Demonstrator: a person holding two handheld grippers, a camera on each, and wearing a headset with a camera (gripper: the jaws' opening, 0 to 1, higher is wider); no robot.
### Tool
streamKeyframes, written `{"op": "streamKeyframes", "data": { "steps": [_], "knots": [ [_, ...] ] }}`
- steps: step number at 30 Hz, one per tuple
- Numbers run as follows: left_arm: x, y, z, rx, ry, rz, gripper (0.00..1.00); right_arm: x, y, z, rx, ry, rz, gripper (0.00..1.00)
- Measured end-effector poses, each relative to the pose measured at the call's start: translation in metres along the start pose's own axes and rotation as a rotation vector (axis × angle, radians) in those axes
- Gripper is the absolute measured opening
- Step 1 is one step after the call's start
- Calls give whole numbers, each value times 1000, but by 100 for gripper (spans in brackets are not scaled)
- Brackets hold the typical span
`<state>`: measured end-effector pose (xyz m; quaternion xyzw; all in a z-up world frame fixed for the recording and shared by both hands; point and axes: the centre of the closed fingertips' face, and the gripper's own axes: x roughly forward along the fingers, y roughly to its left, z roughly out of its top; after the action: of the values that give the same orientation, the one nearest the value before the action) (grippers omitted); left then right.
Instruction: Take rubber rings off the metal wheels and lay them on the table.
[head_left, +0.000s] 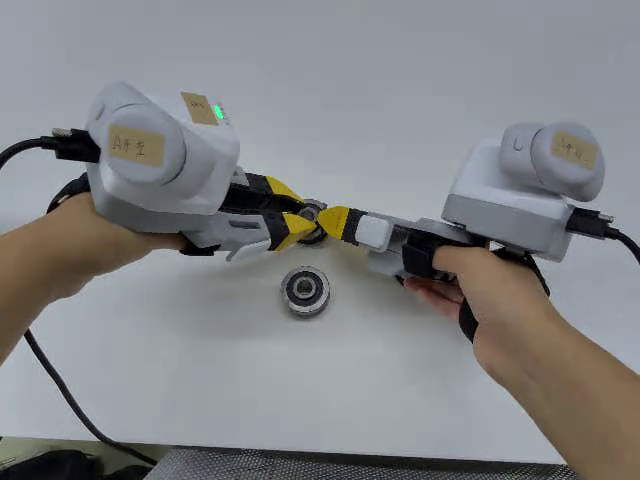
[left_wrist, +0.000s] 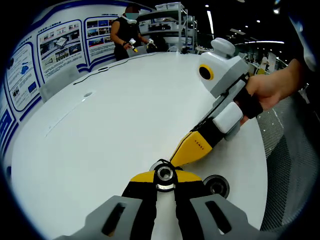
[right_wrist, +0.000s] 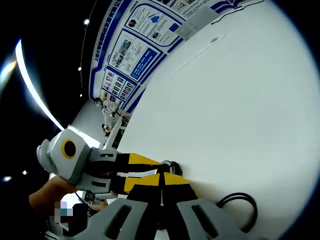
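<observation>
1. Rubber ring (head_left: 292, 291): a dark band, probably the ring, sits on the loose metal wheel (head_left: 305, 290) lying flat on the white table (head_left: 420, 90), near the front of it and just below the two meeting grippers. I judge it not yet taken off.
2. Left gripper (head_left: 297, 217): it comes in from the left, clenched on a second metal wheel (left_wrist: 165, 176) and holding it above the table. The yellow tips sit on either side of the hub.
3. Ring on the held wheel: too small and too covered by the jaws to make out.
4. Right gripper (head_left: 333, 222): it comes in from the right with its tip against the held wheel's rim. In the right gripper view the jaws are drawn together. I can't tell whether rubber is pinched between them.
5. Step, as a judgement: peeling the ring off the held wheel while the left gripper braces it.
6. Risk: a shallow pinch could slip, so the ring would snap back onto the rim.
7. Risk: a sideways pull could twist the wheel out of the left jaws and drop it onto the loose wheel nearby.
8. Risk: a stretched ring could flick away when it comes free, instead of being laid on the table.
</observation>
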<state>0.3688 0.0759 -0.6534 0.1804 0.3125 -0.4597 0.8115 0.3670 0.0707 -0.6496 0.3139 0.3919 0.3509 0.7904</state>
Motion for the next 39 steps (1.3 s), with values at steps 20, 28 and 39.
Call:
{"op": "streamKeyframes", "data": {
  "steps": [20, 28, 39],
  "knots": [
    [0, -1, 0, -2, -4, 0, 12, -1, 3, 1, -12, -6, 17, 0],
    [0, -1, 0, 3, -1, -2, 12, -4, 5, 2, 1, -8, 24, 0],
    [0, 0, 1, 19, 4, 9, 12, -5, 11, 2, 52, -11, 58, 0]
  ]
}}
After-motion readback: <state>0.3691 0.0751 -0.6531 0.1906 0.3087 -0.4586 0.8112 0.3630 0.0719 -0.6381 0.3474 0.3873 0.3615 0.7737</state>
